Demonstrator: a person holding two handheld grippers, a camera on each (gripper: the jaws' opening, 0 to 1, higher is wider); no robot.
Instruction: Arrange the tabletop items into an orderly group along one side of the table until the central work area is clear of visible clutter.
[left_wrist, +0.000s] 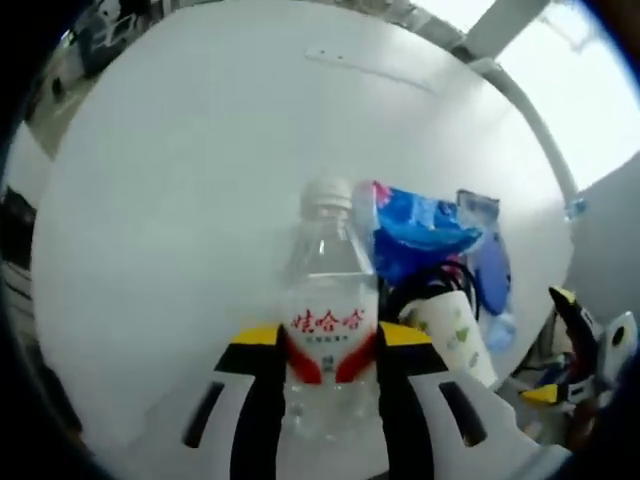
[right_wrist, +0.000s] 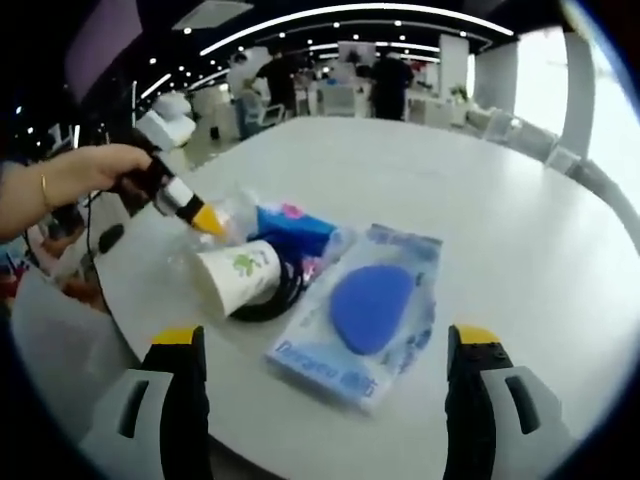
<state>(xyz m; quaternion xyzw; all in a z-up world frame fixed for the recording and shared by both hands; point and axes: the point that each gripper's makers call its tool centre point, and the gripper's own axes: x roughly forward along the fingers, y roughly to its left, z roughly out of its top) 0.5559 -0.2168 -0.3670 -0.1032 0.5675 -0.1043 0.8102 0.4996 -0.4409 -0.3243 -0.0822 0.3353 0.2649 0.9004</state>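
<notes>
My left gripper (left_wrist: 330, 375) has its jaws closed around the clear water bottle (left_wrist: 328, 330) at the label: light, slick, crushable, so I squeeze gently. Right gripper (right_wrist: 330, 385), jaws wide and empty, hovers over the blue packet (right_wrist: 365, 312) on the table (right_wrist: 500, 190).

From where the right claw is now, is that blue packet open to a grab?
Probably yes. The right claw is open, and the blue packet lies flat on the table just ahead between its jaws. Nothing covers it; the paper cup sits alongside.
</notes>
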